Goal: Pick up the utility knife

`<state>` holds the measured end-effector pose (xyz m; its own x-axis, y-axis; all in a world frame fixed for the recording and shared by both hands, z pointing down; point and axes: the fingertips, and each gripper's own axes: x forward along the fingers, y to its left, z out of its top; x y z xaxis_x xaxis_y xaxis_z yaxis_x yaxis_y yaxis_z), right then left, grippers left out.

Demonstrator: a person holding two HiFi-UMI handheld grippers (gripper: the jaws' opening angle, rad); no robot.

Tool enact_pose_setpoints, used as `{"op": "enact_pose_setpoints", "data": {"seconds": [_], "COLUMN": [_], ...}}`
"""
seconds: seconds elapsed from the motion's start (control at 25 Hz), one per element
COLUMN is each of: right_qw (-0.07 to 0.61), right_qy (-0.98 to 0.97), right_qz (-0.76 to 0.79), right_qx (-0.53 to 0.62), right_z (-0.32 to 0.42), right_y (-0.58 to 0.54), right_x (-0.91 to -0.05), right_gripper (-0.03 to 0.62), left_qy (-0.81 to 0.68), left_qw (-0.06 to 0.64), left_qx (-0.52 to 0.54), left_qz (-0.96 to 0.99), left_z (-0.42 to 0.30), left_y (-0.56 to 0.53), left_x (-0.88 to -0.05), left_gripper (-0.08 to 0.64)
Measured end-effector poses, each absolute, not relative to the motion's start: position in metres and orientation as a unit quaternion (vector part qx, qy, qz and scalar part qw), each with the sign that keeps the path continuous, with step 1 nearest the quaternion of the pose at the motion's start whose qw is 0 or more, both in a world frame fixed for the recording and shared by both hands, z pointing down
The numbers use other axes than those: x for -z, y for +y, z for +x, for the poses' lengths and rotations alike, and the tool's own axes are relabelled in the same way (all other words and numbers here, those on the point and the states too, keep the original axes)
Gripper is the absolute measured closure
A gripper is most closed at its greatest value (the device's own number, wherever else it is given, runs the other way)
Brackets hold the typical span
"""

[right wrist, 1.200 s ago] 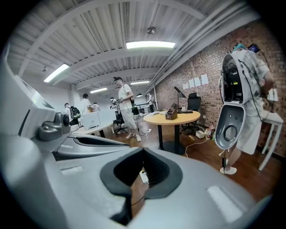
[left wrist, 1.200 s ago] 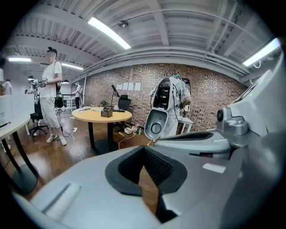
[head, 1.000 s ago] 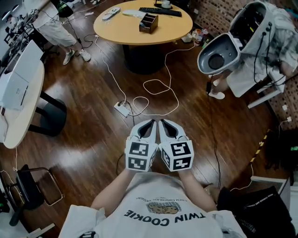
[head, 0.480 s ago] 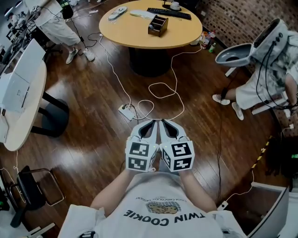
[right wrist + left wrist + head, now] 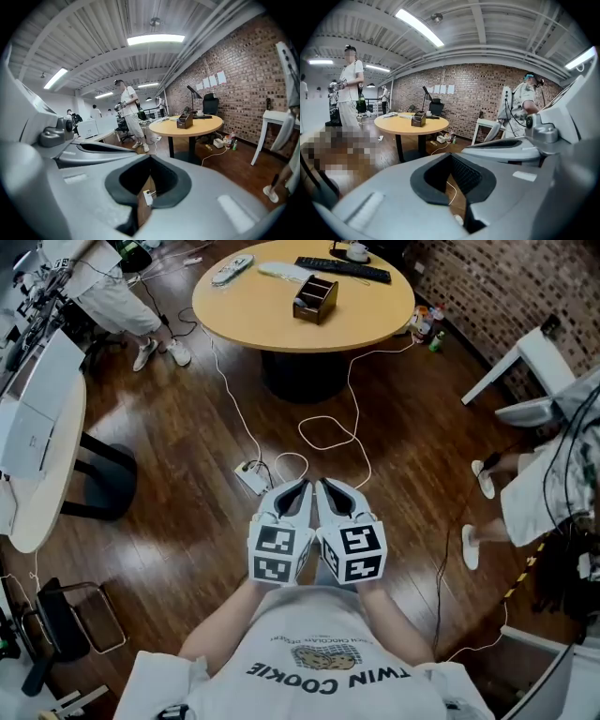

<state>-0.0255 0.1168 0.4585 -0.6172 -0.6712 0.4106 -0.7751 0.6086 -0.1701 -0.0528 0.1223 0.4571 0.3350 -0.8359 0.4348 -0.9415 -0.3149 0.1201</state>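
Left fingers: left gripper (image 5: 300,489) is pressed together and empty, with only floor showing through the slit.
Right fingers: right gripper (image 5: 330,489) is the same, closed on nothing and right beside the left one.
Knife: I can't pick out the utility knife from here. My guess is it's among the small things on the round table (image 5: 272,320), well ahead of both fingertips, near the wooden box (image 5: 315,298).
Under the tips: a power strip (image 5: 251,476) and a looping white cable (image 5: 328,432) lie on the floor.
Handling: expect a light, stiff, slim body, a bit slick. The blade end is the hazard.
Grip spot: across the middle of the handle, flat sides against the pads, away from the blade.
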Motion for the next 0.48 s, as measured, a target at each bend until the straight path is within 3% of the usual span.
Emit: {"op": "enact_pose_setpoints", "data": {"seconds": [0.48], "right_qw": [0.162], "right_qy": [-0.904], "right_qz": [0.36], "right_qx": [-0.164], "right_z": [0.021], "right_y": [-0.015], "right_x": [-0.457], "right_gripper": [0.592], "left_qy": [-0.591], "left_qw": [0.182], "left_qx": [-0.138], "left_qz": [0.774], "left_z": [-0.003], "left_y": [-0.009], "left_x": [-0.453], "left_gripper": [0.554]}}
